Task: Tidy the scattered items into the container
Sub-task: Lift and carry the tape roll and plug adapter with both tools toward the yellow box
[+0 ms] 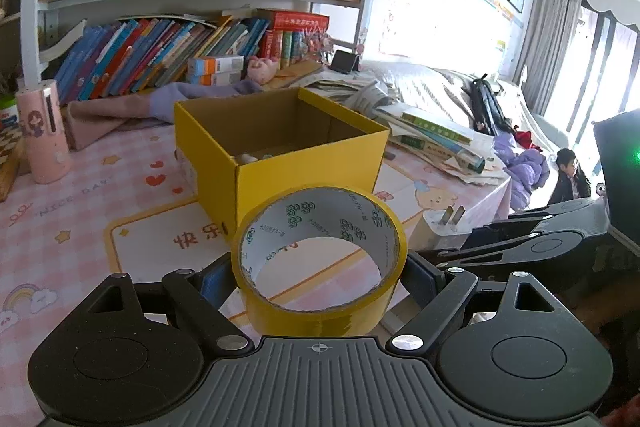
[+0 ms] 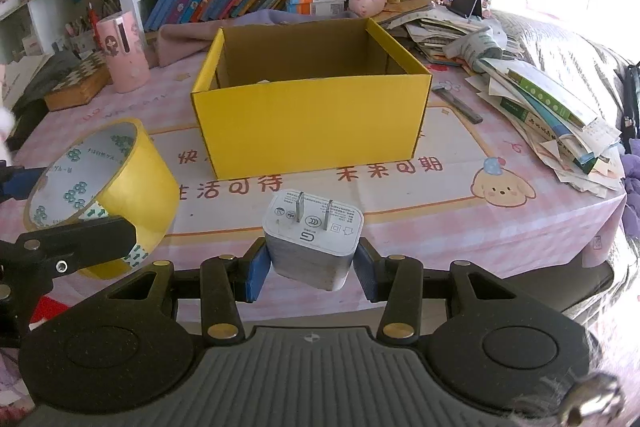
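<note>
Pink tablecloth (image 2: 460, 227), cluttered study: yellow box (image 2: 312, 123), open-topped, lies ahead of both grippers; left gripper (image 1: 320, 275), jaws wide, clamps tape roll (image 1: 320, 259) short of its near wall; right gripper (image 2: 310, 267), jaws narrow, clamps white charger (image 2: 312, 239), likewise short of it.

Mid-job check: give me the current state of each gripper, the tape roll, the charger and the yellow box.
left gripper: shut on the tape roll.
tape roll: held off the table, core facing up.
right gripper: shut on the charger.
charger: held, prongs pointing up.
yellow box: open-topped, upright on the table, something small inside.
</note>
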{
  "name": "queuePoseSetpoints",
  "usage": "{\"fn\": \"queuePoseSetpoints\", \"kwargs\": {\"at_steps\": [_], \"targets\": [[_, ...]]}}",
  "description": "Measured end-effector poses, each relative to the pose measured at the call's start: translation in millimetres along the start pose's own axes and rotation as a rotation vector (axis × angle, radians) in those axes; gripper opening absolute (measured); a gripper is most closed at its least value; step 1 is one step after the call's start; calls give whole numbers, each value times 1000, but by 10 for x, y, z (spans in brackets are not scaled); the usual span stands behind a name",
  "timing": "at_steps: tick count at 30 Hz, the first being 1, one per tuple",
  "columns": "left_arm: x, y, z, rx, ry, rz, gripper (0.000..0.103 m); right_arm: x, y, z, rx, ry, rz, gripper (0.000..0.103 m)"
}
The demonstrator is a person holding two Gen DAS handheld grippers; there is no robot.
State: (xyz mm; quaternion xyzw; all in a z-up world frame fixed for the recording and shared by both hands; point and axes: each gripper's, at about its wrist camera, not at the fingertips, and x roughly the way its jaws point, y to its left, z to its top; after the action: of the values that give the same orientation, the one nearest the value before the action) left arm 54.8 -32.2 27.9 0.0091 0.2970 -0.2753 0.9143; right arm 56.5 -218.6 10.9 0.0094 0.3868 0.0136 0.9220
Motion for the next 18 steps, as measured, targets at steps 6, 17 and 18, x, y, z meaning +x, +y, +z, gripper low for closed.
{"fn": "queuePoseSetpoints", "kwargs": {"at_steps": [6,17,18], "targets": [[113,-79,75,35,4,-23,87,52,-113,34,23,4,-11,43],[196,-115,225,63,-40,-34,87,119,-268,182,54,-18,-12,43],[200,-110,247,63,-48,-32,87,121,-276,202,53,-24,-11,43]]}}
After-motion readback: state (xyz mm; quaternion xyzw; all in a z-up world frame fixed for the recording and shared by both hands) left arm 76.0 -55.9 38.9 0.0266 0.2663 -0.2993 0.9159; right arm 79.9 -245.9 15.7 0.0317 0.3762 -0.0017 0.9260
